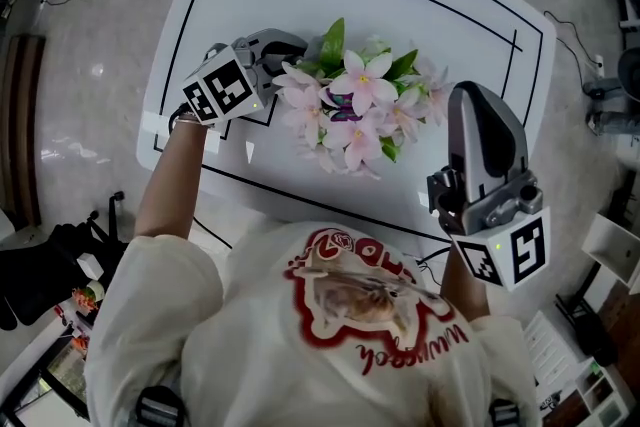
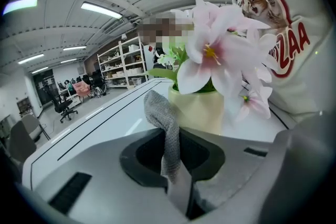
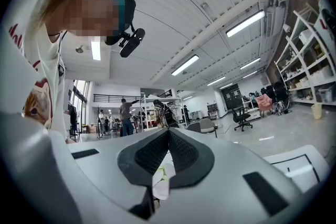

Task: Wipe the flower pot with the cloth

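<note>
Left gripper view puts the flower pot [image 2: 197, 110], pale cream and topped with pink flowers [image 2: 218, 55], at centre frame on the white table [image 2: 94, 128], just ahead of the jaws; the head view hides the pot under the blooms near the middle of the tabletop. A grey cloth [image 2: 167, 136] is pinched between the jaws of the left gripper [image 1: 280, 60]; its free end stands up just beside the pot's left wall, though whether it touches cannot be told. The wipe looks barely begun; done well, it likely means laying that loose end flat against the wall and sweeping round the curve below the petals, gently enough that the unsteadied pot neither slides nor tips. The left gripper, left of centre in the head view, tilts down toward the pot at the end of an outstretched forearm [image 1: 165, 185]; the right gripper [image 1: 478, 105], at lower right, sits about level and well apart from the pot; its jaws are pressed together with nothing gripped, so it is free to brace the pot if needed.
</note>
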Available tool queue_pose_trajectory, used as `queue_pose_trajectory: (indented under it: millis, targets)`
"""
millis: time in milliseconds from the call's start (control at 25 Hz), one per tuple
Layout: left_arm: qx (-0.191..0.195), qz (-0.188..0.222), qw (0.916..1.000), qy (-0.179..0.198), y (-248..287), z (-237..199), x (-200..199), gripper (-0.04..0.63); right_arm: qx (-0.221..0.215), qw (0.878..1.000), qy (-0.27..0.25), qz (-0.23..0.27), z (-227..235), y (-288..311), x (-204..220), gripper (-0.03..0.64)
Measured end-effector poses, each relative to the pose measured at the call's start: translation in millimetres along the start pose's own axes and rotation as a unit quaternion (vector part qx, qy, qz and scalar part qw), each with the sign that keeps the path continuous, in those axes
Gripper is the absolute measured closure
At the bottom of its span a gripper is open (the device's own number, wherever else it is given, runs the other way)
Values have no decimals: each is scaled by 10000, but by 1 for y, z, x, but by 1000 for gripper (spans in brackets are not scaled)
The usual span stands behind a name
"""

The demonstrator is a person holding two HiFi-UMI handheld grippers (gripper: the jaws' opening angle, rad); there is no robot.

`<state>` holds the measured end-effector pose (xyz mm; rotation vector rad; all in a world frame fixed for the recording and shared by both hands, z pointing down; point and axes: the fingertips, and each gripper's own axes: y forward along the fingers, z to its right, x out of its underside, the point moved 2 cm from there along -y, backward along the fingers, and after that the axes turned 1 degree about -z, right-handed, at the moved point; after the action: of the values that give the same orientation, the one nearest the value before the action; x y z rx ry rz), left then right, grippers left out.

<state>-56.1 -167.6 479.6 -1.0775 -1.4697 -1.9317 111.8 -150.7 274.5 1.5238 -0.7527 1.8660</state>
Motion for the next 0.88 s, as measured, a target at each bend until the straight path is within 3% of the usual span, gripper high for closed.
queue_pose_trajectory:
  millis: [720,880]
  targets:
    - [-358,-153,9988,-291,-5,15,5,538,-213,9997,75,38,-7,-14,3,617]
    - [-498,-209,9983,-216,-4,15,5,537,-285,9996,86,18,-11,-12,6,617]
